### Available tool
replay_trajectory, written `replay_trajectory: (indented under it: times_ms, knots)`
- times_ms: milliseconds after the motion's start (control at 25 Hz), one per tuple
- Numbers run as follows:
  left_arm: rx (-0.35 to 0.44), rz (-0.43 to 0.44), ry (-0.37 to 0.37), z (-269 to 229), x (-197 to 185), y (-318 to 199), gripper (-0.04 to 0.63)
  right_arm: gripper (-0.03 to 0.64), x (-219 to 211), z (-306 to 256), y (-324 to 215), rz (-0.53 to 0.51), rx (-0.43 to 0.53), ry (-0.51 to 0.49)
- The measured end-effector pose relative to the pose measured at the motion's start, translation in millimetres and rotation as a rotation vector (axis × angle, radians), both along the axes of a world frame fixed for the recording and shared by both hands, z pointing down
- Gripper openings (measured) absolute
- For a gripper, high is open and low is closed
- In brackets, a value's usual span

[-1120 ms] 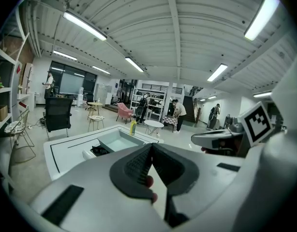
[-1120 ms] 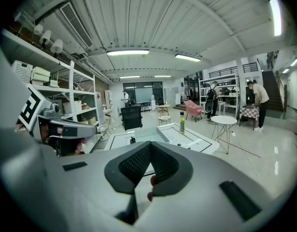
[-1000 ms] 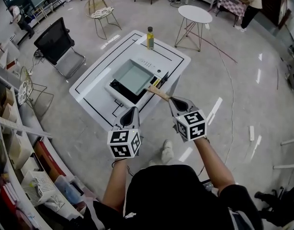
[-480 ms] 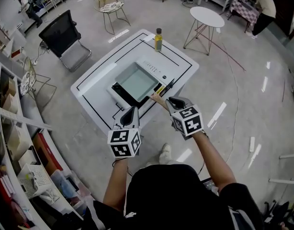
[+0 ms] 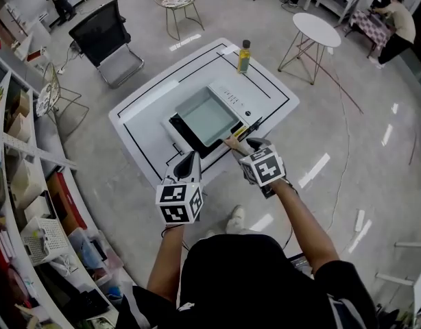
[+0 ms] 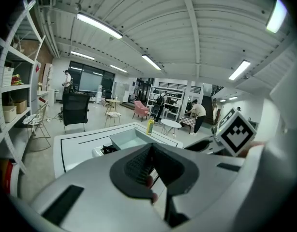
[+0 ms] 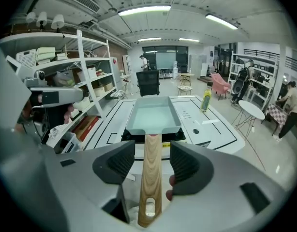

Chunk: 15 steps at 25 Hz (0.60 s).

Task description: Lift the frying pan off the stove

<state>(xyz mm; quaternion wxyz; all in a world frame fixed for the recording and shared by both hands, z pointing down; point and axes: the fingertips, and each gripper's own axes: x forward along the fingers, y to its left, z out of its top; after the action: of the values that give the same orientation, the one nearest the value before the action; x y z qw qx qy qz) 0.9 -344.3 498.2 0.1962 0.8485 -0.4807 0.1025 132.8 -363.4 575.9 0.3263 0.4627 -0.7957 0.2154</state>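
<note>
A pale green rectangular frying pan [image 5: 205, 114] [image 7: 153, 116] sits on the black stove [image 5: 182, 130] on a white table [image 5: 142, 108]. Its wooden handle [image 5: 232, 141] [image 7: 151, 173] points toward me. My right gripper [image 5: 246, 146] [image 7: 147, 166] straddles that handle; its jaws have just been opening, and both pads stand clear of the wood with a gap on each side. My left gripper [image 5: 190, 162] [image 6: 149, 166] hovers at the table's near edge, left of the handle, shut with nothing in it.
A yellow-green bottle [image 5: 244, 56] [image 7: 205, 101] stands at the table's far corner. The stove's white control panel [image 5: 239, 101] lies right of the pan. Shelving [image 5: 18, 177] runs along the left. A black chair [image 5: 104, 36] and small round tables [image 5: 315, 29] stand beyond.
My right gripper has come down and forward along the wooden handle, so the handle now lies between its jaws. The left gripper has edged toward the table.
</note>
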Motion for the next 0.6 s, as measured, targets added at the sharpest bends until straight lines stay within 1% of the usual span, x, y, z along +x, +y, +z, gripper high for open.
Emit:
replay_trajectory:
  times_ms: [120, 240, 400, 520, 600]
  knots:
    - [-0.011, -0.03, -0.004, 4, -7, -1, 0.011, 0.234, -4, 13, -5, -0.026, -0.052, 0.025]
    - [-0.017, -0.055, -0.012, 7, -15, -2, 0.011, 0.259, -7, 28, -10, -0.032, -0.119, 0.044]
    - [-0.017, -0.088, -0.024, 10, -25, -1, 0.011, 0.262, -6, 45, -9, -0.025, -0.228, 0.094]
    - [-0.011, -0.114, -0.032, 9, -30, 0, 0.011, 0.262, -11, 58, -7, -0.073, -0.293, 0.119]
    - [-0.008, -0.127, -0.033, 8, -35, 1, 0.011, 0.262, -15, 69, -11, -0.1, -0.315, 0.128]
